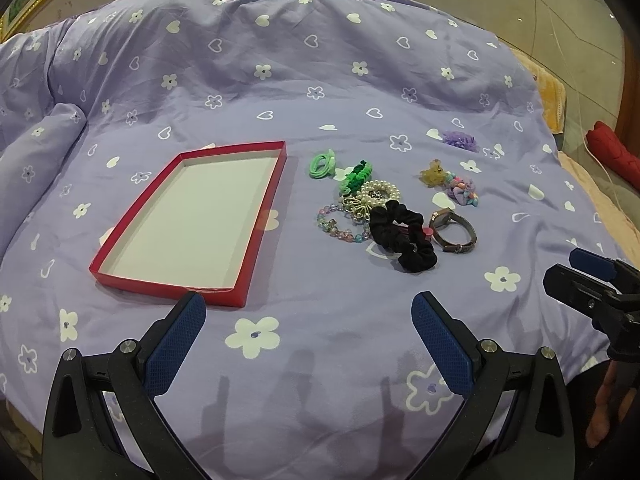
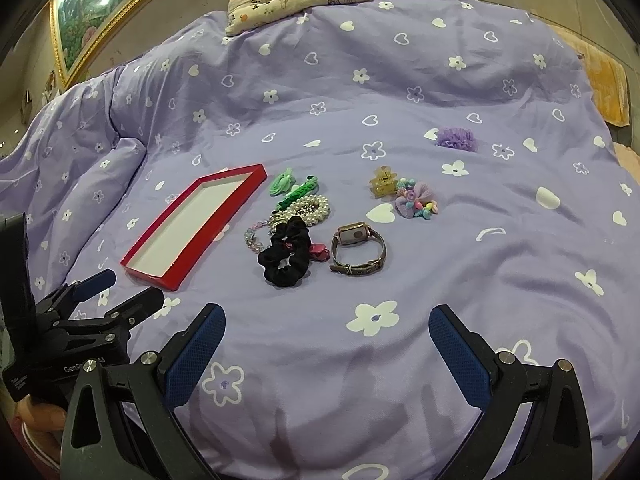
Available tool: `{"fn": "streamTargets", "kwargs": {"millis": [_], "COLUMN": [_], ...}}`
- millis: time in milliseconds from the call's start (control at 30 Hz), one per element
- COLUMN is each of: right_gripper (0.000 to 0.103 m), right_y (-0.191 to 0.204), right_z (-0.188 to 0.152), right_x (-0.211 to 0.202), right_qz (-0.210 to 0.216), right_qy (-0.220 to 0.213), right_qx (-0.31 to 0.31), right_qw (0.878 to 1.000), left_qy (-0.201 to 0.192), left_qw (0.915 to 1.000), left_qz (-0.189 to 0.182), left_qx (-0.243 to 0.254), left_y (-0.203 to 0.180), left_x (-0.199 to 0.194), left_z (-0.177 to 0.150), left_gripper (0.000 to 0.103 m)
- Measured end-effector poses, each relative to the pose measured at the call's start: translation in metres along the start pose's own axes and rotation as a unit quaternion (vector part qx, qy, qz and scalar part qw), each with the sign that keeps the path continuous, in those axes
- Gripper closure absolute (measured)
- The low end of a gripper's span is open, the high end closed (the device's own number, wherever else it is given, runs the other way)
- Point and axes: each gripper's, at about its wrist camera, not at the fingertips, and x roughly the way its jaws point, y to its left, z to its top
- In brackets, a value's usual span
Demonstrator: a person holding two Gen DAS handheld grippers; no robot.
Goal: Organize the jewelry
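Nothing is sorted yet: my tray sits empty beyond the left fingers. Both grippers gape empty, and all the jewelry lies ahead of them.

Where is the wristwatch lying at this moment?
In both views the wristwatch lies on the purple bedspread, right of the black scrunchie, nearer than the yellow claw clip.

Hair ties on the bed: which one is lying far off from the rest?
The purple ruffled scrunchie. It lies alone, farthest up the bed, while the green ties and black scrunchie sit in the cluster beside the red tray.
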Motion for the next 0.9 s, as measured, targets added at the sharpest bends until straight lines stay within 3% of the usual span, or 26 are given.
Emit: {"fn": "streamTargets", "kwargs": {"millis": [567,900], "right_gripper": [0.0,0.0], "right_y": [0.006,0.007], "right_z": [0.001,0.0], "right_x": [-0.005,-0.011], "right_qz": [0.007,0.004], "right_qy": [-0.009,-0.041], "right_qx": [-0.008,-0.017], "right_qw": [1.0,0.999], "left_qy": [-0.007,-0.016], "left_qw": [1.0,0.9998], "left_qz": [0.004,0.008], "left_qx": [-0.001,-0.002], "left_y": [0.002,0.0], "left_x": [-0.004,-0.007], "left_z": [0.001,0.001], "left_gripper": [0.0,0.0]}}
